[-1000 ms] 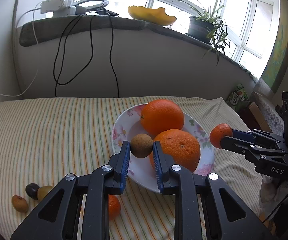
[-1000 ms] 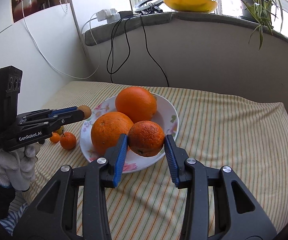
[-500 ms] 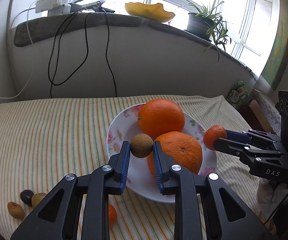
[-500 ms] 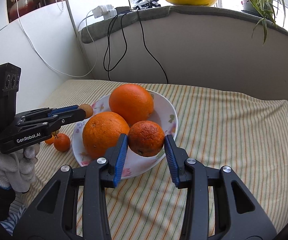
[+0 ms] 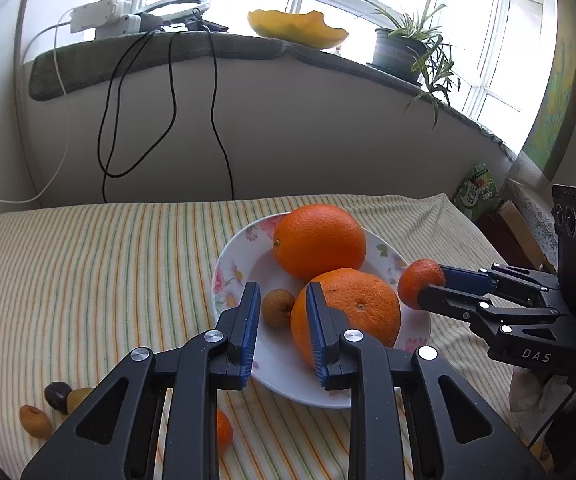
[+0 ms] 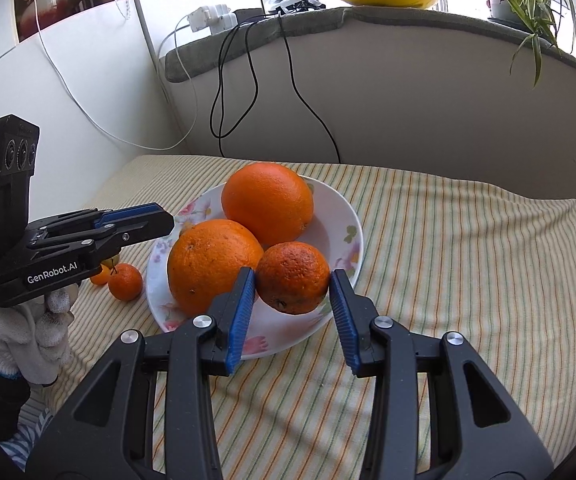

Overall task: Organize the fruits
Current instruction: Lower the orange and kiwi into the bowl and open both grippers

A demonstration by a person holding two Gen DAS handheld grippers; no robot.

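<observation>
1. Three small fruits, one tan (image 5: 35,421), one dark purple (image 5: 56,396) and one yellow-green (image 5: 78,398), lie in a cluster on the striped cream tablecloth (image 5: 88,272), well left of the white floral ceramic plate (image 5: 284,372).
2. A small loose orange mandarin (image 5: 224,430) sits on the cloth just left of the plate, partly hidden behind the left gripper's arm.
3. The left gripper (image 5: 282,286), black with blue pads, hovers over the plate's left part. Its jaws stand a narrow gap apart and clamp nothing. A white-gloved hand (image 6: 24,332) holds it.
4. A small round brown fruit (image 5: 278,308) lies in the plate's left part, seen through that gap and touching the near orange.
5. Two large oranges sit in the plate, the near one (image 5: 347,312) touching the far one (image 5: 319,240).
6. A small rough-skinned dark orange mandarin (image 5: 419,284) hangs over the plate's right rim.
7. The right gripper (image 6: 291,280) is clamped on that mandarin, with both blue pads against its sides.
</observation>
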